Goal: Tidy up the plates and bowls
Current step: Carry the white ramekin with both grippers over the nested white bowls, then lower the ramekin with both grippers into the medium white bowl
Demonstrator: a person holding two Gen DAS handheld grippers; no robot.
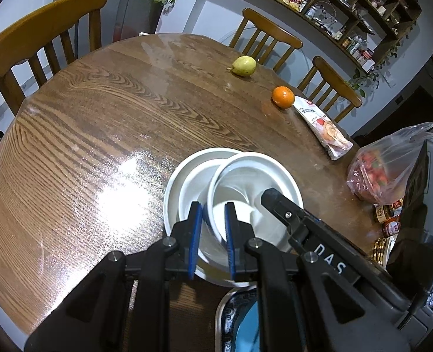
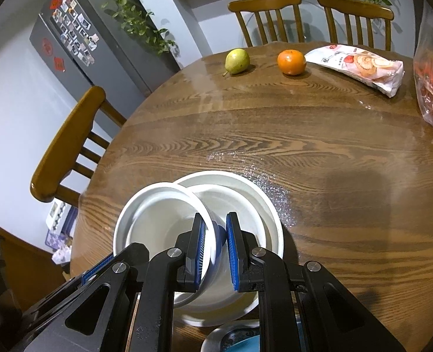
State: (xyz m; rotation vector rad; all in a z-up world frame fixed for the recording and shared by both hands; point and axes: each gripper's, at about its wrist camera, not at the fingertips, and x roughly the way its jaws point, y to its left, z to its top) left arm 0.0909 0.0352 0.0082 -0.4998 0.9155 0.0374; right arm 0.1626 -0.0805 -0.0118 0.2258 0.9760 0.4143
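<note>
A white bowl (image 1: 254, 182) with a blue outside hangs tilted over a larger white bowl (image 1: 184, 173) that stands on the round wooden table (image 1: 99, 135). My left gripper (image 1: 212, 214) is shut on the tilted bowl's near-left rim. My right gripper (image 2: 215, 220) is shut on the same bowl (image 2: 157, 217) at its opposite rim, above the larger bowl (image 2: 245, 193). One black finger (image 1: 278, 205) of the right gripper reaches into the bowl in the left wrist view. A blue-patterned plate (image 1: 231, 308) lies at the near table edge, mostly hidden under the grippers.
A pear (image 2: 237, 61), an orange (image 2: 291, 62) and a snack packet (image 2: 360, 66) lie at the far side. A plastic bag of red fruit (image 1: 389, 167) and small jars (image 1: 388, 220) sit on the right. Wooden chairs (image 2: 66, 146) ring the table.
</note>
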